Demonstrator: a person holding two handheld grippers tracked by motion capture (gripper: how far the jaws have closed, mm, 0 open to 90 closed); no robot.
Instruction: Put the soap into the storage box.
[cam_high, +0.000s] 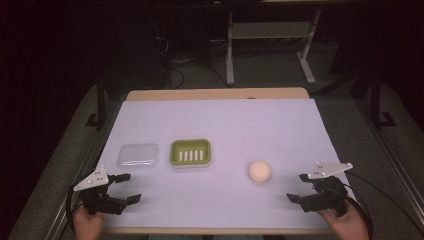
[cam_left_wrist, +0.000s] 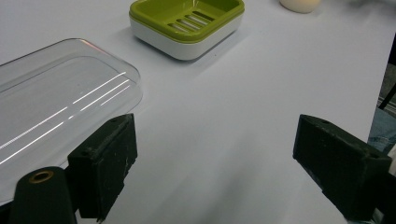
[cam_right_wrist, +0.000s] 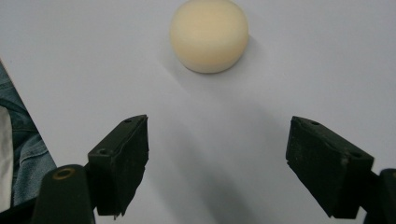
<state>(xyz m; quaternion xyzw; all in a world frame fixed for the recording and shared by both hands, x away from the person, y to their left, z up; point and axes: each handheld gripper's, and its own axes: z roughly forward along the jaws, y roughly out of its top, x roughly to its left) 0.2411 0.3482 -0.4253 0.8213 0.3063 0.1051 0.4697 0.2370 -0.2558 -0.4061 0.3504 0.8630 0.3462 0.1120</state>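
A round cream soap bar (cam_high: 259, 171) lies on the white sheet, right of centre. Left of it sits a green and white soap dish (cam_high: 190, 152) with a slotted floor, and a clear plastic lid (cam_high: 137, 156) lies further left. My left gripper (cam_high: 131, 187) is open near the front left edge, just short of the lid. My right gripper (cam_high: 296, 187) is open at the front right, a little right of the soap. In the left gripper view the lid (cam_left_wrist: 60, 102) is beside the left jaw and the dish (cam_left_wrist: 187, 23) is beyond. In the right gripper view the soap (cam_right_wrist: 209, 35) lies ahead of the open jaws.
The white sheet (cam_high: 220, 120) covers a wooden table; a strip of bare wood shows at the far edge (cam_high: 215, 94). Dark floor, cables and a white desk frame (cam_high: 230, 45) lie beyond. The person's jeans (cam_right_wrist: 23, 140) show past the near table edge.
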